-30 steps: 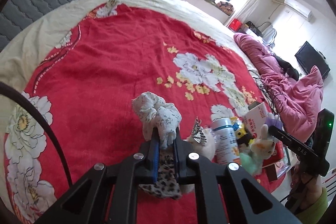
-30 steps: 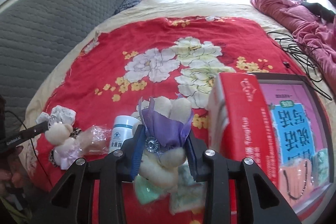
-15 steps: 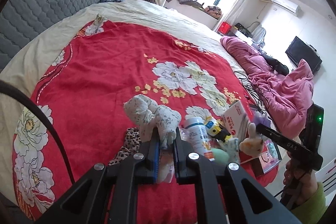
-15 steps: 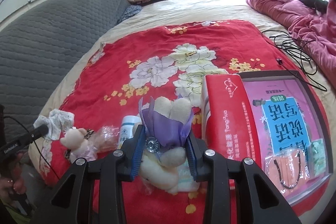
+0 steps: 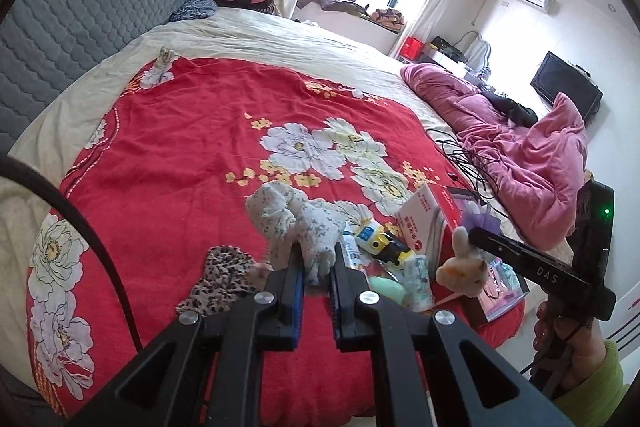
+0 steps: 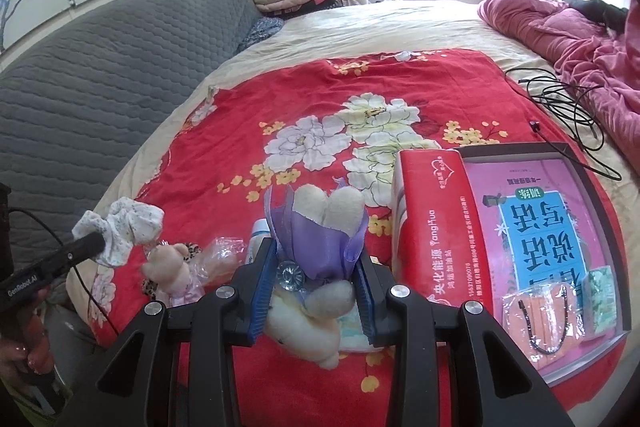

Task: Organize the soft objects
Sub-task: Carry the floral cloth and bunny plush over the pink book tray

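Nearest, the right gripper [image 6: 314, 297] clamps a plush rabbit [image 6: 308, 315] by its purple wrap, ears pointing away and body hanging lengthwise, while the left gripper [image 5: 316, 277] pinches a white scrunchie [image 5: 296, 223] upright above the red blanket [image 5: 180, 147], both lifted, seemingly for sorting away from the boxes [image 6: 432, 227] farther right.

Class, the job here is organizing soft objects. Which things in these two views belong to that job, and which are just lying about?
Belong to the job:
- white speckled fabric scrunchie, clamped in the left gripper
- cream plush rabbit in purple wrap, clamped in the right gripper
- leopard-print cloth
- small pink teddy bear

Lying about:
- red tissue pack
- white bottle
- black cables
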Demonstrator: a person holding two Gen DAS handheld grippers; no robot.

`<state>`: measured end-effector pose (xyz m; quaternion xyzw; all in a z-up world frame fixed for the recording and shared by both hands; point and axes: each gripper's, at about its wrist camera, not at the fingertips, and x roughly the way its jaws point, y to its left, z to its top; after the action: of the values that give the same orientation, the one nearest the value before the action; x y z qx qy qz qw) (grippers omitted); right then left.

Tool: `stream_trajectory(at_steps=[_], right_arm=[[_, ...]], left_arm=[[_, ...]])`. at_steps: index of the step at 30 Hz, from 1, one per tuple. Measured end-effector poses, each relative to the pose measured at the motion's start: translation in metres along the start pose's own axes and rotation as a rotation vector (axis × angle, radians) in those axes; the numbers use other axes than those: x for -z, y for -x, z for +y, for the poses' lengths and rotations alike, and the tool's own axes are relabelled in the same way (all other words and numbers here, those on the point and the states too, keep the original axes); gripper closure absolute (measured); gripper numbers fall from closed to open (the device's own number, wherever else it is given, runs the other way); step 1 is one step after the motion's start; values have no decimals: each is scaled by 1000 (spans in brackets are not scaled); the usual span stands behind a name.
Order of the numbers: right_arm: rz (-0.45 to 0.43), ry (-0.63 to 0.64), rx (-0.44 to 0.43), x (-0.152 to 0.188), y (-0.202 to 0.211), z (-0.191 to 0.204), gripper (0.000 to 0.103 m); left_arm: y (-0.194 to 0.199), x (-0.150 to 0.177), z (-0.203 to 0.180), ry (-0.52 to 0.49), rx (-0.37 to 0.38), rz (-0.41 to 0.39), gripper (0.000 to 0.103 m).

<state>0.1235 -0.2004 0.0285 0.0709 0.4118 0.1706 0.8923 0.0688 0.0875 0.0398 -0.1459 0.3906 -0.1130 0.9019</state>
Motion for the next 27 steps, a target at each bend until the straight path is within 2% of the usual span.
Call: stream_trajectory(at_steps=[16, 27], right_arm=[[-36, -20, -1, 2, 32, -17, 66], [-71, -31, 32, 5, 59, -37, 65]], left_arm=[[-1, -1, -47, -80, 27, -5, 92], [-3, 5, -99, -153, 65, -6, 92]])
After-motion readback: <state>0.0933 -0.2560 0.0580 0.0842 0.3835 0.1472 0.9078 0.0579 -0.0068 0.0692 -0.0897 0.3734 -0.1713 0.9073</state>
